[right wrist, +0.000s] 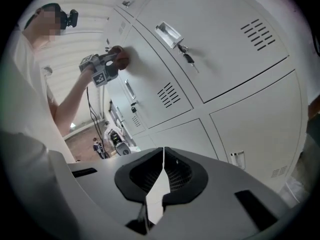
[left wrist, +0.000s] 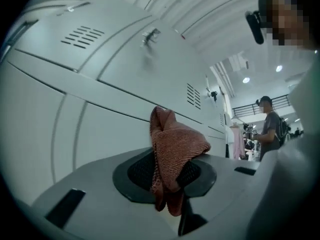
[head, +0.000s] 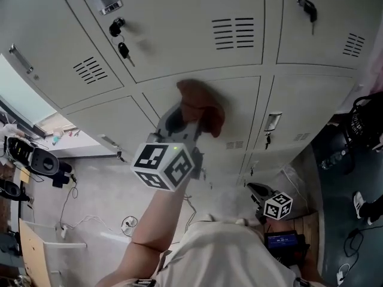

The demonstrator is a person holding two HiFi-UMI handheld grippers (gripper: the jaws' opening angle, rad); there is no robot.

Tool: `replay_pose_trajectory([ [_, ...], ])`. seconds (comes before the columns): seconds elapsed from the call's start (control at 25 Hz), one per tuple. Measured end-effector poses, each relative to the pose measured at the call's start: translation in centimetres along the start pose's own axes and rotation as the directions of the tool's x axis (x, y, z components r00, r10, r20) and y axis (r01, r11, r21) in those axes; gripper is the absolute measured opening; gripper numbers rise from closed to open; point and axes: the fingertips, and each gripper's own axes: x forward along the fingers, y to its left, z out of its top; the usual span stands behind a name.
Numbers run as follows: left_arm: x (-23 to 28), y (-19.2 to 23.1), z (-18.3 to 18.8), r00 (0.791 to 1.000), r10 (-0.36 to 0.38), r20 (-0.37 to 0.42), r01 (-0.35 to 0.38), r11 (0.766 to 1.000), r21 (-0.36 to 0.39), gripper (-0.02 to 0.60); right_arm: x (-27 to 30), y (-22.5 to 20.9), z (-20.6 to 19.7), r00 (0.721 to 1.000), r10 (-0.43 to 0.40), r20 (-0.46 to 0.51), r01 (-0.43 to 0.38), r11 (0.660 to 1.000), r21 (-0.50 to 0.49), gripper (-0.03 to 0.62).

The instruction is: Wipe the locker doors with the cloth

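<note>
Overhead, the left gripper (head: pixel 192 117) is pointing at the bank of pale grey locker doors (head: pixel 197 23), and its jaws are clamping a reddish-brown cloth (head: pixel 202 107). The cloth is bunching out beyond the jaw tips and appears to be pressing against one middle-row door (head: pixel 242 109), above that door's vent slots (head: pixel 234 144). In the left gripper view the knitted fabric is filling the gap between the jaws, with a loose end hanging down below them. A bare forearm (head: pixel 157 220) is carrying this gripper upward from the person's body. The right gripper (head: pixel 258 191) is hanging low and well apart from the cloth, near the bottom row of doors; its own view is showing its jaws meeting along a thin seam with nothing between them. Keys (head: pixel 124 50) are dangling from a lock on an upper door. A second person (left wrist: pixel 270 128) is standing far off in the left gripper view.
</note>
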Motion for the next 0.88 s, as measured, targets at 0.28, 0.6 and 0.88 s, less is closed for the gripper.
replay_pose_trajectory([
  [0.28,-6.6,8.6,3.4,0.946,0.293,0.141,-0.319,0.920,0.226,0.078,5.2,3.4,-0.3,0.999,0.035,-0.028,-0.036,0.999,-0.027,0.020],
  [0.6,-7.0,8.3,2.1,0.883,0.319,0.345,-0.470,0.603,0.644,0.077,7.3,6.7,-2.0,0.998,-0.027,-0.053,0.025,0.999,-0.048,0.020],
  [0.88,-6.2,8.4,-5.4,0.933,0.285,0.218,-0.358,0.709,0.607,0.077,4.0,6.1,-2.8,0.994,-0.111,-0.016,0.111,0.994,-0.023,0.020],
])
